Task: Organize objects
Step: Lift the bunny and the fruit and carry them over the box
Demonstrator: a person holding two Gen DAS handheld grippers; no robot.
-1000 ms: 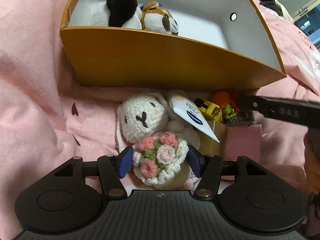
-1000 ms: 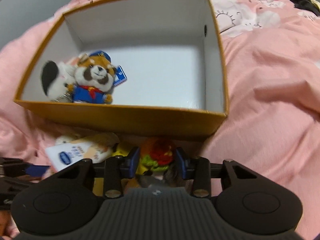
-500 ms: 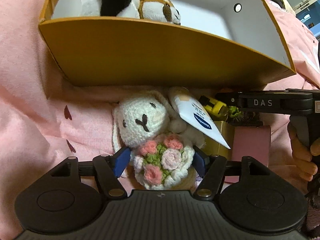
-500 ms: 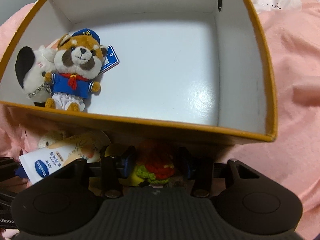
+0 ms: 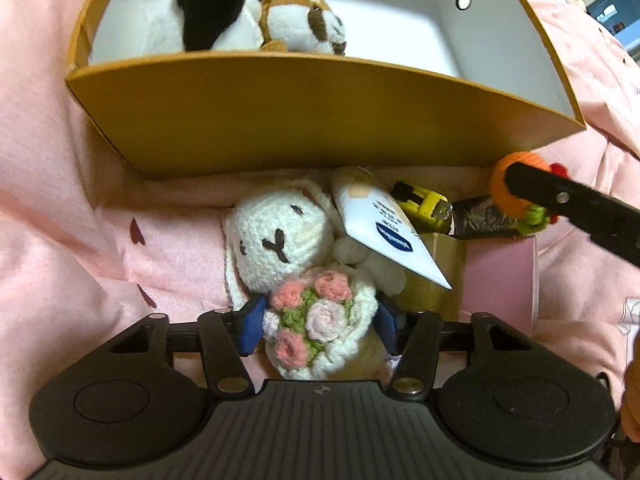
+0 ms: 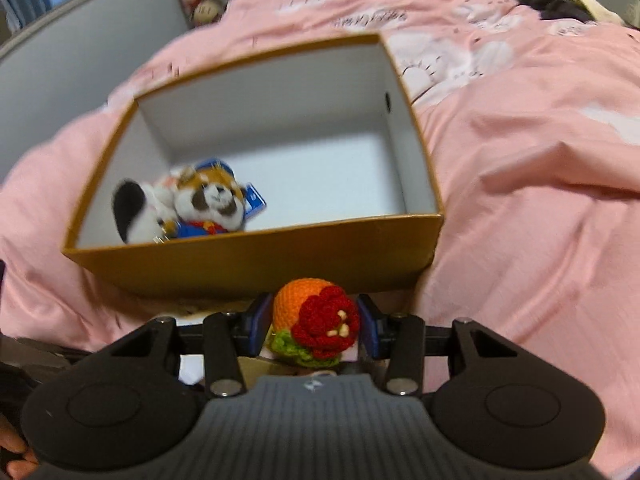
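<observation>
Pink bed [image 6: 520, 200] – box [image 6: 248, 264], toys

Two plush toys [image 6: 188, 212] lie in the box's [image 6: 256, 260] left corner; a crochet rabbit [image 5: 292, 264] lies before it.

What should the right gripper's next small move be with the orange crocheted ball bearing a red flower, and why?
Probably carry it forward over the near wall of the orange cardboard box and release. The right gripper is shut on the orange crocheted ball with a red flower, held just short of that wall, and the white floor beside the raccoon plush looks free.
</observation>
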